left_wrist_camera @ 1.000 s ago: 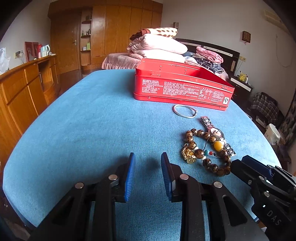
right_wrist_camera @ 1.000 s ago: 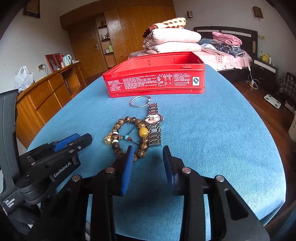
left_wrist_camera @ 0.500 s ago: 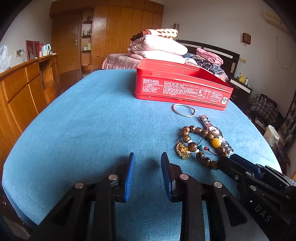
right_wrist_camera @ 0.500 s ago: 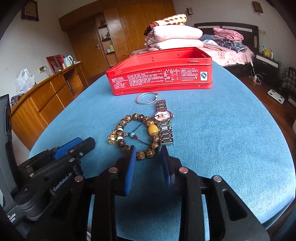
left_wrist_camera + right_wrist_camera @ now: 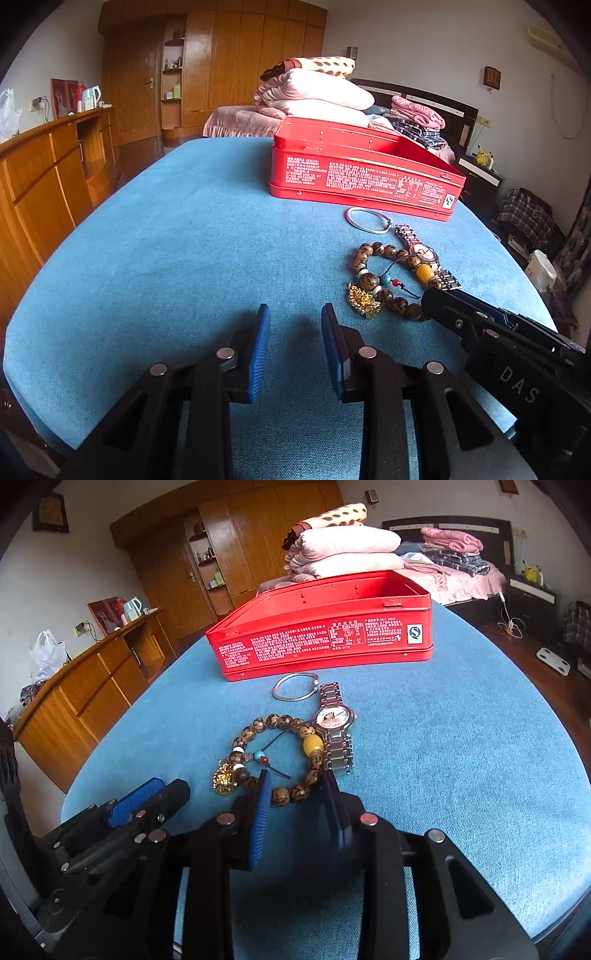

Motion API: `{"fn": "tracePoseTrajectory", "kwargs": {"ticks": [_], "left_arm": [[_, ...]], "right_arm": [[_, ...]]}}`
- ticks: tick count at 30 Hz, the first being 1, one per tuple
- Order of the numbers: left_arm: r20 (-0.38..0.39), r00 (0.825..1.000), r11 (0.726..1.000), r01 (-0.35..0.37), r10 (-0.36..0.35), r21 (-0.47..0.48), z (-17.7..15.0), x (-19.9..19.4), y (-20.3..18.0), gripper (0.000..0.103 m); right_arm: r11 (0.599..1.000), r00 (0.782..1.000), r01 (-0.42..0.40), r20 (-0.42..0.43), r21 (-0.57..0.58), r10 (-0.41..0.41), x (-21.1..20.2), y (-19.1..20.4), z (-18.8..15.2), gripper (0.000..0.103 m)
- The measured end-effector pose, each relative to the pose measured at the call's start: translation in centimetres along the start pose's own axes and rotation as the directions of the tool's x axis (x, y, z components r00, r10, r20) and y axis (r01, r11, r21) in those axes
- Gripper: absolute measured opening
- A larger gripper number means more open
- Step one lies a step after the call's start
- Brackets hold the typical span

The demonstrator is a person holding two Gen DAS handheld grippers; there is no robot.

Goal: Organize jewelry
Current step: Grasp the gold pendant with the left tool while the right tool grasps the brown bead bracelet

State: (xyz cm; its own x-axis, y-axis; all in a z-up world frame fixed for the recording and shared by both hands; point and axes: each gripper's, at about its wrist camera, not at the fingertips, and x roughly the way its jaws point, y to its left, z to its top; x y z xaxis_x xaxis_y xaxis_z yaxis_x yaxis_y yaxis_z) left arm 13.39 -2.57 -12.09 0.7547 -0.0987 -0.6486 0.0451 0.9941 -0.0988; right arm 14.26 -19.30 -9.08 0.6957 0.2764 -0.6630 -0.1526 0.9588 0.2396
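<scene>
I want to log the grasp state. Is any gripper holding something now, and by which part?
Nothing is held. The left gripper is open over bare cloth. The right gripper is open, its fingers on either side of the bead bracelet's near beads, not closed.

Broad bare stretch of the blue cloth-covered table [image 5: 155, 258] lies ahead of and left of the left gripper [image 5: 294, 349]; nothing stands there. To its right the black body of the right gripper [image 5: 480, 332] blocks sideways travel, its tip just beside the brown wooden bead bracelet with gold charm [image 5: 384, 280]. In the right wrist view that bracelet's near arc sits between the open fingers. Steel-link wristwatch [image 5: 335, 734] touches the beads; thin silver bangle [image 5: 295, 691] lies beyond. Open red metal tin [image 5: 325, 642] walls off the far side. Bare cloth right of the watch.
</scene>
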Motion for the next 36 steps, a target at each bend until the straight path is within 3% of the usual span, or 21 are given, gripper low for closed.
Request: {"fn": "tracePoseTrajectory", "kwargs": {"ticks": [9,12,13,22,36], "left_arm": [[0.001,1.0,1.0,-0.006,0.006,-0.006,0.2,0.2,0.1,0.028],[0.002,1.0,1.0,-0.006,0.006,-0.008,0.2,0.2,0.2,0.028],[0.001,1.0,1.0,-0.006,0.006,-0.008,0.2,0.2,0.2,0.028],[-0.007,1.0,1.0,0.018,-0.018,0.009,0.7,0.9,-1.0,0.029],[0.01,1.0,1.0,-0.006,0.006,0.021,1.2,2.4,-2.9,0.028]], "right_arm": [[1.0,0.999,0.031,-0.014,0.001,-0.031,1.6,0.0,1.0,0.028],[0.996,0.997,0.072,-0.008,-0.046,-0.072,1.8,0.6,1.0,0.021],[0.994,0.996,0.087,-0.007,-0.06,-0.088,1.9,0.7,0.9,0.01],[0.994,0.996,0.088,0.012,-0.058,-0.087,-0.3,-1.1,0.5,0.01],[0.995,0.995,0.102,0.014,0.01,-0.102,-1.9,-4.5,0.1,0.01]]}}
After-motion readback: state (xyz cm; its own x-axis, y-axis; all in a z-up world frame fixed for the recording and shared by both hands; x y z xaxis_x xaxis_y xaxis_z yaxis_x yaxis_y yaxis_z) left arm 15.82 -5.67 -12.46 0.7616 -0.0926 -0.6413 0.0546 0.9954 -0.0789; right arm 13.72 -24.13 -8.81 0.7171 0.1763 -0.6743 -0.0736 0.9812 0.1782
